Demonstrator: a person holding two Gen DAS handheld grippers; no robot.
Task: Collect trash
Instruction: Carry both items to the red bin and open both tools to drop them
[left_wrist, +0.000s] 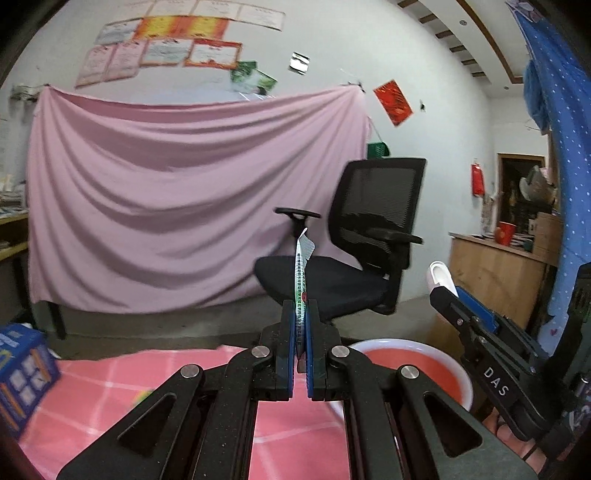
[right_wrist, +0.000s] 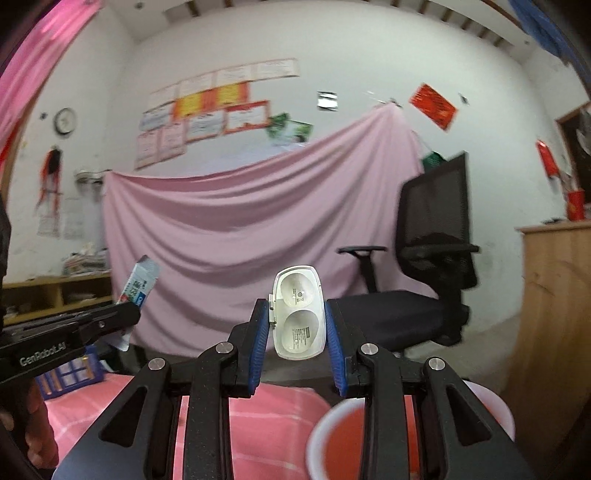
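Evidently the carrying step is in hand: a flat printed sachet (left_wrist: 302, 280) is clamped in the left tongs (left_wrist: 301, 321), a white plastic blister shell (right_wrist: 298, 314) in the right tongs (right_wrist: 297, 325). Below and ahead of both, the red basin (left_wrist: 417, 354) awaits; next, each piece must be brought above it and released.

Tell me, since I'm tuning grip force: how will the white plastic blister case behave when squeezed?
The white plastic blister case looks thin and hollow, so probably light and crushable. Its glossy shell may slip between the right hand-held gripper's pads.
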